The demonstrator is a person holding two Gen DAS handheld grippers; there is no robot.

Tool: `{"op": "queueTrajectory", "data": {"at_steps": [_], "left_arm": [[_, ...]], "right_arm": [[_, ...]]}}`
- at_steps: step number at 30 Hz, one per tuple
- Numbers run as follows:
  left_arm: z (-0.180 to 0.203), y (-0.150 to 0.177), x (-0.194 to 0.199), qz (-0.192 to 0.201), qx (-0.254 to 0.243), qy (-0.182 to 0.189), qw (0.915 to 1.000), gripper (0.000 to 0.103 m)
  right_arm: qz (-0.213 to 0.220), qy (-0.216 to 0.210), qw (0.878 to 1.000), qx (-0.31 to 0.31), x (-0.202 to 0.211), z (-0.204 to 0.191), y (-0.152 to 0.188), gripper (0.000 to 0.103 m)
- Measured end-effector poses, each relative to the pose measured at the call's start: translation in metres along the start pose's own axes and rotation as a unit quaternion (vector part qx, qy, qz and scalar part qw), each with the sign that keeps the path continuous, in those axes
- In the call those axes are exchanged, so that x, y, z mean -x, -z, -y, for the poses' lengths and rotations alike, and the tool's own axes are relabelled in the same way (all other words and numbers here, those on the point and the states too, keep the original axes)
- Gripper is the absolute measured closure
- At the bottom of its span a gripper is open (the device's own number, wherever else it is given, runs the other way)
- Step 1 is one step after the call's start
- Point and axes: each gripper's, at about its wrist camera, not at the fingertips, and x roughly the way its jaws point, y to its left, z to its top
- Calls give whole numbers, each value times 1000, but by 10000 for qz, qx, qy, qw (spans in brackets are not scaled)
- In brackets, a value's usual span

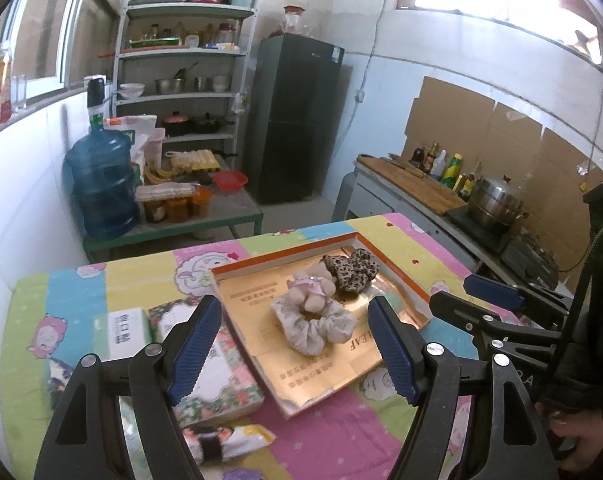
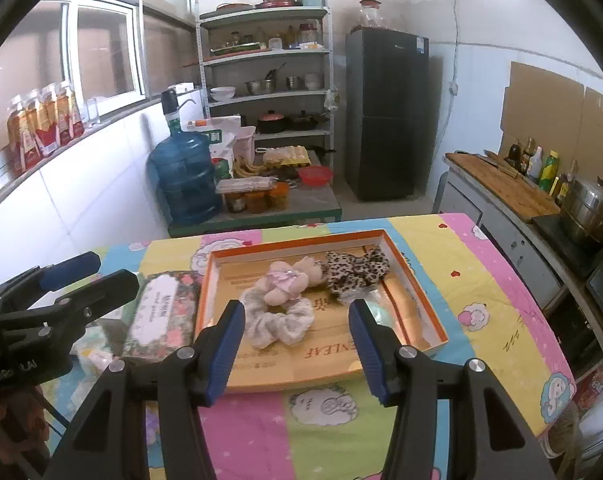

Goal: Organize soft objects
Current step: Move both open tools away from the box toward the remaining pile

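Both grippers, left gripper (image 1: 297, 344) and right gripper (image 2: 295, 350), gape empty, near edge. Orange-rimmed tray (image 2: 417, 280) beyond holds grey scrunchie (image 2: 279, 322), plush toy (image 2: 287, 282), leopard scrunchie (image 2: 355, 270) far right.

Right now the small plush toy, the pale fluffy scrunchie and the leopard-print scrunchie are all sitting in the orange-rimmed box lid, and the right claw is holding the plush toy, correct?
Not quite. The right claw is open and empty, as the right wrist view shows. The small plush toy, pale fluffy scrunchie and leopard-print scrunchie do sit in the orange-rimmed box lid.
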Motion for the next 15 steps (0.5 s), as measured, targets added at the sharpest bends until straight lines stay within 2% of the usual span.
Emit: {"op": "queueTrajectory", "data": {"at_steps": [15], "left_arm": [[-44, 24, 60, 217, 119, -197, 9995, 26]], "right_arm": [[32, -278, 9993, 255, 25, -66, 19, 49]]}}
